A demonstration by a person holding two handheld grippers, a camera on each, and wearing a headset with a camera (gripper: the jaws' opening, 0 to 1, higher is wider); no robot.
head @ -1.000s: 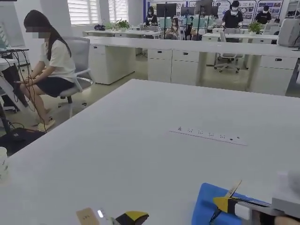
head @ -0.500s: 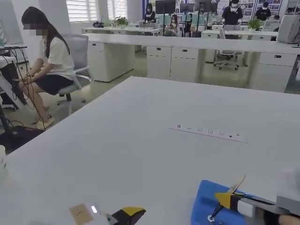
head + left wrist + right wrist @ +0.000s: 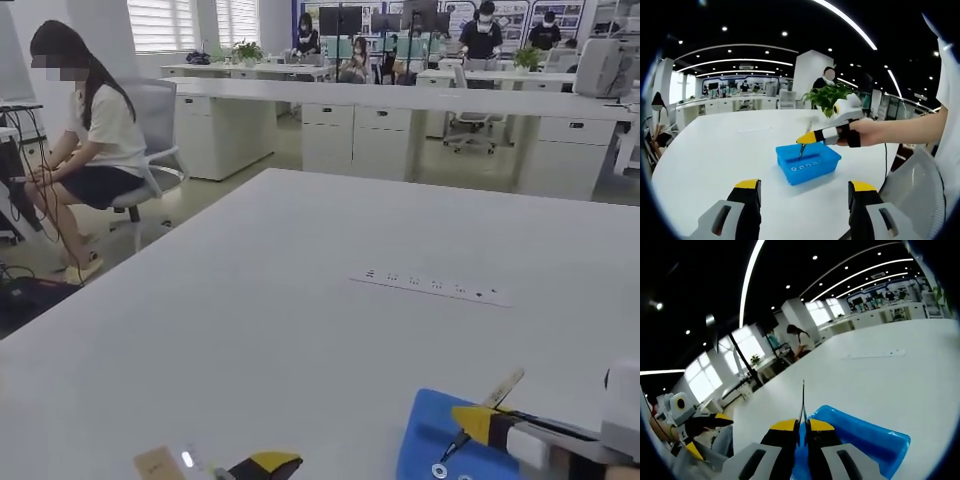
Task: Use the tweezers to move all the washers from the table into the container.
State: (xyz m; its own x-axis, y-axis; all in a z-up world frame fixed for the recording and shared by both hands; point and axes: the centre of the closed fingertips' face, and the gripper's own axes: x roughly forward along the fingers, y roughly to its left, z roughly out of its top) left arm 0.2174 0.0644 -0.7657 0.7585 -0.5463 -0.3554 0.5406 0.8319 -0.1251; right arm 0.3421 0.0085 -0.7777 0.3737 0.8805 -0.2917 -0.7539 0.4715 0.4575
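Washers (image 3: 806, 166) look small, light and slippery, so pinch rims with tweezers (image 3: 803, 400) clenched in your right hand-held gripper (image 3: 802, 426); your left hand-held gripper (image 3: 805, 185) hangs released.

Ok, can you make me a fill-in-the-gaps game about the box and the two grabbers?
1. The container is coloured ____.
2. The washers lie ____ the container.
3. The right gripper is ____ on the tweezers.
4. The left gripper has its jaws ____.
Missing words: blue; inside; shut; open.
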